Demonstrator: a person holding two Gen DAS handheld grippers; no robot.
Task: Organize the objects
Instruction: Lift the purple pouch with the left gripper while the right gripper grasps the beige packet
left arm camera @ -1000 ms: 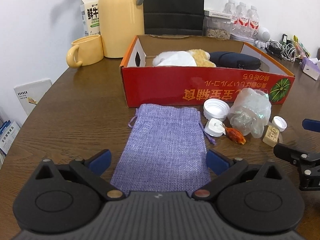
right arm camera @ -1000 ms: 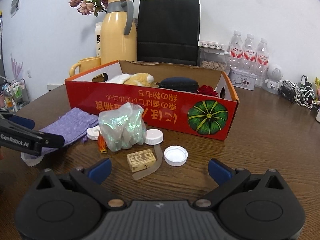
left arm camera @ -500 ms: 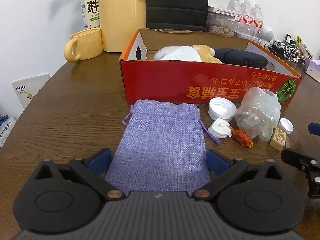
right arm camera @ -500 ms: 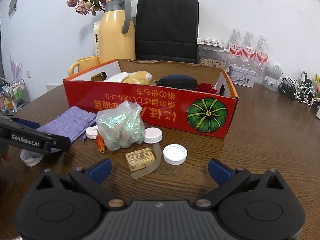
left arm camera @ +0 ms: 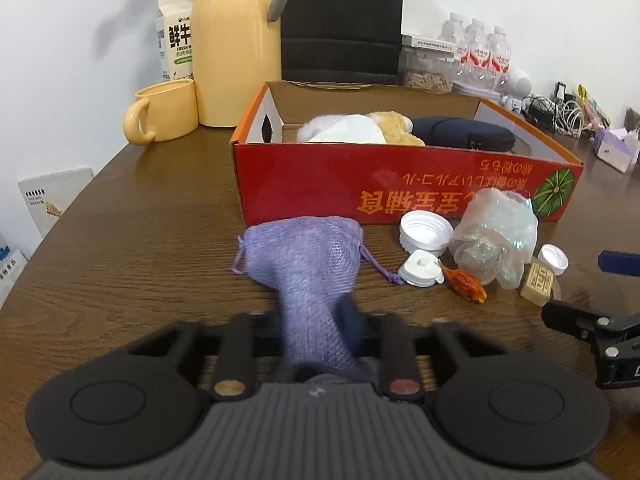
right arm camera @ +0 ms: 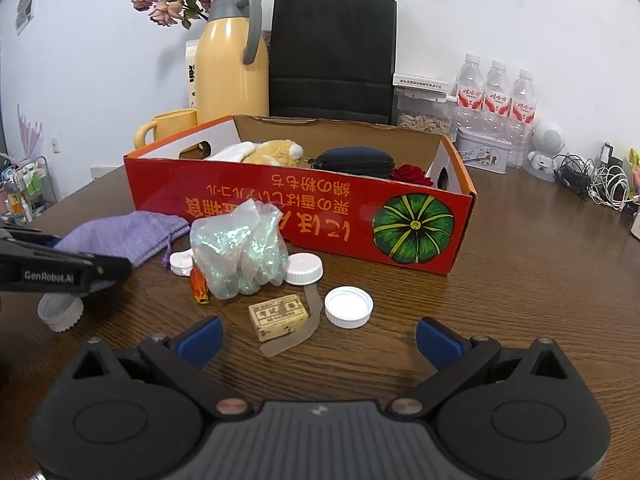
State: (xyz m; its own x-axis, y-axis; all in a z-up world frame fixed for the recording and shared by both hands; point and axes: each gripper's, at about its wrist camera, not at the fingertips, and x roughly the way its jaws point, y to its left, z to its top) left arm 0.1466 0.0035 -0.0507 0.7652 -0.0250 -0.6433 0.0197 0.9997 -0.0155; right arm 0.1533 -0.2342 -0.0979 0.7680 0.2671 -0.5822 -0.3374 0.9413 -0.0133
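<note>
My left gripper point(left arm camera: 316, 336) has just been closing and its jaws now pinch the near end of the lilac woven drawstring pouch point(left arm camera: 308, 264), bunched at lower centre of the left view on the brown wooden table point(left arm camera: 132, 256), before the red cardboard box point(left arm camera: 392, 184). My right gripper point(right arm camera: 318, 338) stands wide, holding nothing.

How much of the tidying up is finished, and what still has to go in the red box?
Done: a plush toy, dark case and red rose sit in the red box. In hand: the left gripper has just closed its jaws on the purple pouch. Left: the crinkly bag, white caps, little block and orange wrapper. The right gripper is open.
</note>
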